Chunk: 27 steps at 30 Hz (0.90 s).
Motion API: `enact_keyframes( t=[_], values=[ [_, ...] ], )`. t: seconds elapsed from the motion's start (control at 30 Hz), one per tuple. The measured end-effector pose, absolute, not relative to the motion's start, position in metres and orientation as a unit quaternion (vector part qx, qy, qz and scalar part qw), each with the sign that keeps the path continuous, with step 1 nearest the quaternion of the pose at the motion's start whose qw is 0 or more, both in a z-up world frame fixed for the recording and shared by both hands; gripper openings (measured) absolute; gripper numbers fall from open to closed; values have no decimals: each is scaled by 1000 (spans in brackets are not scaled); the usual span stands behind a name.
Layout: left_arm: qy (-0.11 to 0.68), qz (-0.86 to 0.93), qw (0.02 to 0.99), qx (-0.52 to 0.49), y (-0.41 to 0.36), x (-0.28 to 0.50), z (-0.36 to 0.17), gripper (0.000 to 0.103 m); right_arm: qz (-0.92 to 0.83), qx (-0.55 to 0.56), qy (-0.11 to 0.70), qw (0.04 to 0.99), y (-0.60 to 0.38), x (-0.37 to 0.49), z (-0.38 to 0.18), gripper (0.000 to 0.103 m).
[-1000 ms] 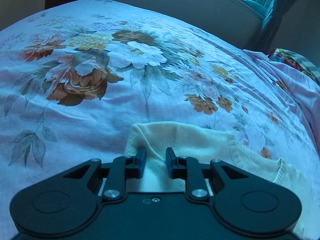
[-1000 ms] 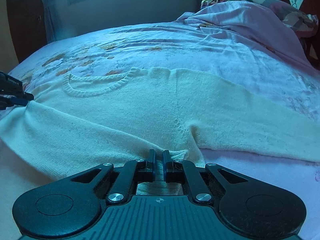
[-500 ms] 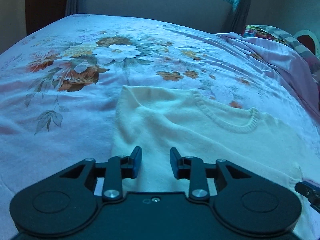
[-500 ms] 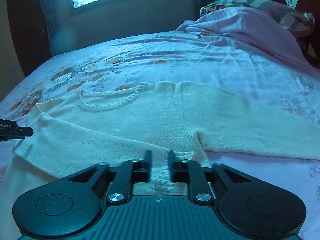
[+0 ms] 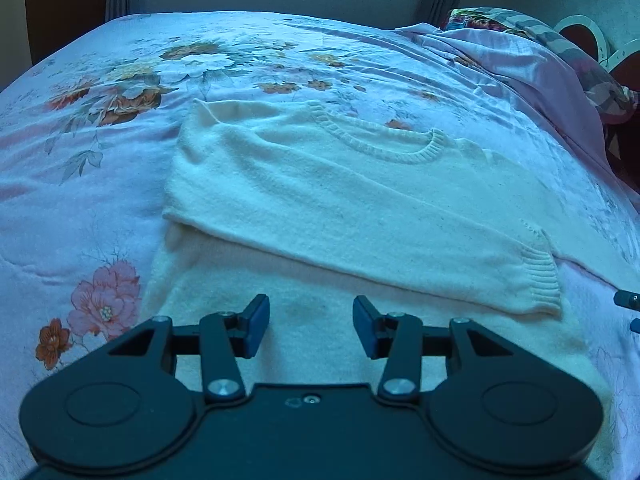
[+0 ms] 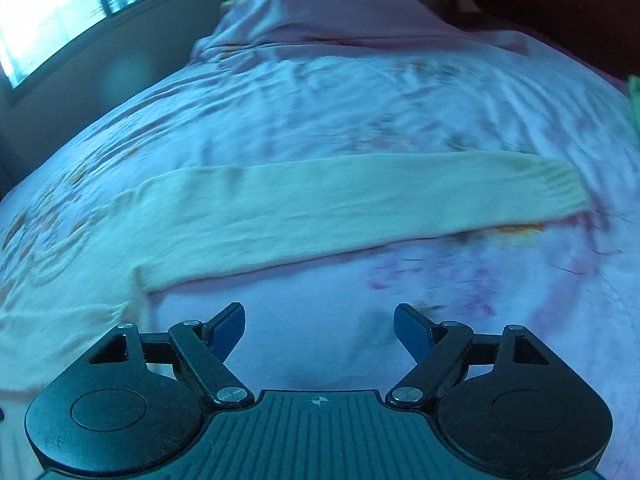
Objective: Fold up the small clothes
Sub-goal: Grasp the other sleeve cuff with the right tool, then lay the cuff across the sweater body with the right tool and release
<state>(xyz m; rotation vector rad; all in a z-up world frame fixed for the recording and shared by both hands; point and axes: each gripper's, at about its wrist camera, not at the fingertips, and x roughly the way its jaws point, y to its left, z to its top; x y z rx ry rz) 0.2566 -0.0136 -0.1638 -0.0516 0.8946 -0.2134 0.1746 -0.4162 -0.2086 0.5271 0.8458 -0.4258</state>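
Note:
A cream knitted sweater (image 5: 320,200) lies flat on the floral bedsheet (image 5: 100,184), neckline away from me. One sleeve is folded across its body, the ribbed cuff (image 5: 540,280) at the right. My left gripper (image 5: 311,326) is open and empty, just above the sweater's lower part. In the right wrist view the other sleeve (image 6: 340,204) stretches straight out over the sheet, its cuff (image 6: 560,188) at the right. My right gripper (image 6: 319,328) is open wide and empty, above bare sheet in front of that sleeve.
A rumpled pink cover (image 5: 520,64) and a patterned pillow (image 5: 560,40) lie at the head of the bed. A wall with a bright window (image 6: 48,12) runs along the far side. The right gripper's tip shows at the left view's edge (image 5: 628,300).
Both grippers have let go of the sweater and opened. The left one pulled back and up. The right one swung right, away from the body, to face the outstretched sleeve.

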Motion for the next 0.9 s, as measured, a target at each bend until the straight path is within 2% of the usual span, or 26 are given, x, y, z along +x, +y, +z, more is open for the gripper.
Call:
enact_keyframes(
  t=[0.03,0.07,0.13,0.37,0.4,0.47,0.57,0.77,0.9],
  values=[
    [431,-101,896,-21,-17,255,-165,44,-220,265,401,849,-430,169,-211,81],
    [431,-99,897,-19,-21,255,-165,44,-237,280,398,841,-445,163,-213,71],
    [431,-95,897,-18,-26,256,-167,44,-269,290,395,829,-473,156,-214,60],
    [434,-85,897,-11,-37,259,-170,45,-325,361,358,798,-547,154,-225,58],
    [434,-84,897,-9,-38,260,-170,45,-333,370,351,793,-553,155,-227,52],
    [434,-84,897,-8,-38,261,-170,45,-346,386,337,786,-564,158,-229,26],
    [434,-83,897,-12,-37,263,-171,45,-352,406,323,779,-574,158,-230,4],
    [430,-86,898,-23,-30,265,-168,45,-273,363,275,847,-529,195,-189,2],
    [423,-81,902,-34,-19,263,-162,45,-140,328,255,899,-434,249,-149,2]
  ],
)
